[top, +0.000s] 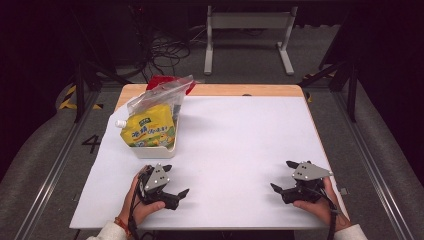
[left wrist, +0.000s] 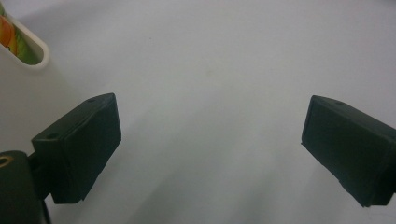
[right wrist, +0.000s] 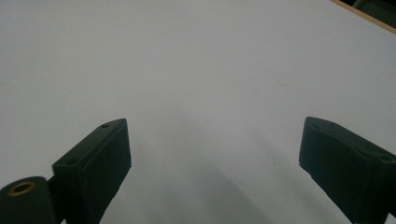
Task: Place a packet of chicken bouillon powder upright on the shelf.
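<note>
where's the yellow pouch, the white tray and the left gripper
yellow pouch (top: 150, 130): high view, on its printed front
white tray (top: 156, 151): high view, on its near wall
left gripper (top: 176, 187): high view, midway between its open jaws' tips

Only readable bit is a big "4" on the floor (top: 91, 143) left of the worktop (top: 235, 150). The yellow pouch (top: 149, 129) has blue print, too small to make out.

— On the table (top: 260, 90)?
— White sheet (top: 235, 150) covering nearly all; wooden edge bare at twelve o'clock.
— On the sheet?
— White tray (top: 156, 150) at ten o'clock.
</note>
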A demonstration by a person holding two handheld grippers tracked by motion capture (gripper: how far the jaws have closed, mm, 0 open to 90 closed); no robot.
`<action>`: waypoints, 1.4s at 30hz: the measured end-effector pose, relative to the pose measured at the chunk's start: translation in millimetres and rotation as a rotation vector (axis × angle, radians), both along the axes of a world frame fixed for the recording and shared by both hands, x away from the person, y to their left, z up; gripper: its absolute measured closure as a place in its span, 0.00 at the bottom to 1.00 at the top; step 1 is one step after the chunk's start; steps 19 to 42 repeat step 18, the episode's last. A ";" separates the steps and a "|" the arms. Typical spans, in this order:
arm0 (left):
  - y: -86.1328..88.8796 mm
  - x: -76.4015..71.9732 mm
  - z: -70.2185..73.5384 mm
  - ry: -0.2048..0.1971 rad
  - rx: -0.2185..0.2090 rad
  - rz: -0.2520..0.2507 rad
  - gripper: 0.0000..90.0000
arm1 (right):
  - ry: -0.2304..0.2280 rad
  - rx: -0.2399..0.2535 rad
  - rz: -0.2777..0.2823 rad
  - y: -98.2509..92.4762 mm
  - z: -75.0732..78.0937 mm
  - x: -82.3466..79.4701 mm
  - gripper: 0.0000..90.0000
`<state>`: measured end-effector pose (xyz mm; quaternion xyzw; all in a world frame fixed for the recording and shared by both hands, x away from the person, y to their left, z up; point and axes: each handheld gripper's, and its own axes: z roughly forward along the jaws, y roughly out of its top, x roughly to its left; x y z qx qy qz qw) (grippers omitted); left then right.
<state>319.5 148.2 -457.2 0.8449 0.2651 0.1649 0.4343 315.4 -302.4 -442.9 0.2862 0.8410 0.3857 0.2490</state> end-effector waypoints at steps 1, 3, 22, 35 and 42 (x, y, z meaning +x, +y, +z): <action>-0.9 0.6 -0.3 -0.003 0.012 0.001 0.06 | 0.000 0.000 0.000 -0.1 0.1 0.0 0.10; -1.6 1.0 0.2 0.009 0.003 -0.002 0.06 | -0.001 0.003 -0.001 -0.6 0.3 -0.2 0.10; -2.6 4.1 1.2 0.012 -0.004 -0.003 0.06 | -0.005 0.001 -0.005 -2.2 0.4 -1.0 0.10; -2.6 4.1 1.2 0.012 -0.004 -0.003 0.06 | -0.005 0.001 -0.005 -2.2 0.4 -1.0 0.10; -2.6 4.1 1.2 0.012 -0.004 -0.003 0.06 | -0.005 0.001 -0.005 -2.2 0.4 -1.0 0.10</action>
